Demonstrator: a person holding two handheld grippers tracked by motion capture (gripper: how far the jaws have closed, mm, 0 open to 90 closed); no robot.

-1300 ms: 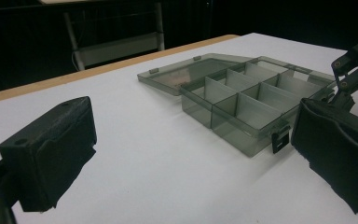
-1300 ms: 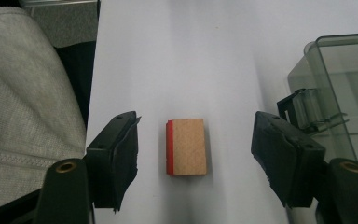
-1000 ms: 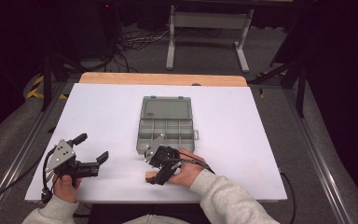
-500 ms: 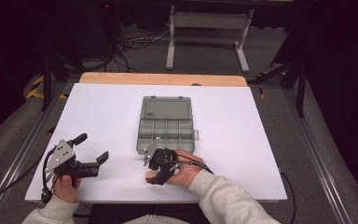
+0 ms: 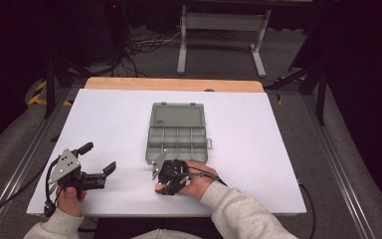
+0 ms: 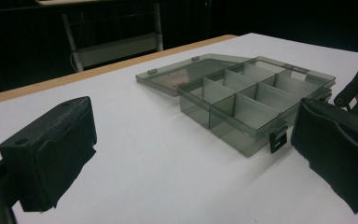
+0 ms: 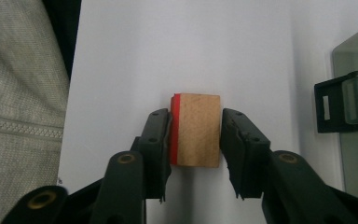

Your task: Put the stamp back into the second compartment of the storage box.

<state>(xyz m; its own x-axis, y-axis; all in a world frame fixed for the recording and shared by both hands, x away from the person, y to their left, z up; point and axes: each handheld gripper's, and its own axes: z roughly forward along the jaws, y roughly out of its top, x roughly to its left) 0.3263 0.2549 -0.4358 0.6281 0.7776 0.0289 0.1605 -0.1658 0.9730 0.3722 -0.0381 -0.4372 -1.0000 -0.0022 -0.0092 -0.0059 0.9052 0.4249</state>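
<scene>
Across the middle of the high view a white table (image 5: 278, 149) is lying, with a wooden strip (image 5: 174, 83) running along its far edge; behind it, dark floor, cables and a grey metal stand (image 5: 219, 30) are filling the upper frame.

Left gripper (image 5: 95, 160): resting at lower left of the high view, held in the left hand (image 5: 69, 195), jaws standing wide apart with nothing between them. Its own view is looking level across the table at the compartment box (image 6: 242, 100), lid lying open and flat, dividers showing.

Right gripper (image 7: 195, 135): its view is showing the wooden block (image 7: 196, 129), one red face at left, sitting on the table with both pads pressing its sides; jaws have just been closing. The box latch (image 7: 338, 108) is sitting at right. In the high view the right hand (image 5: 191, 179) is lying low at the box's near edge, gripper pointing down.
</scene>
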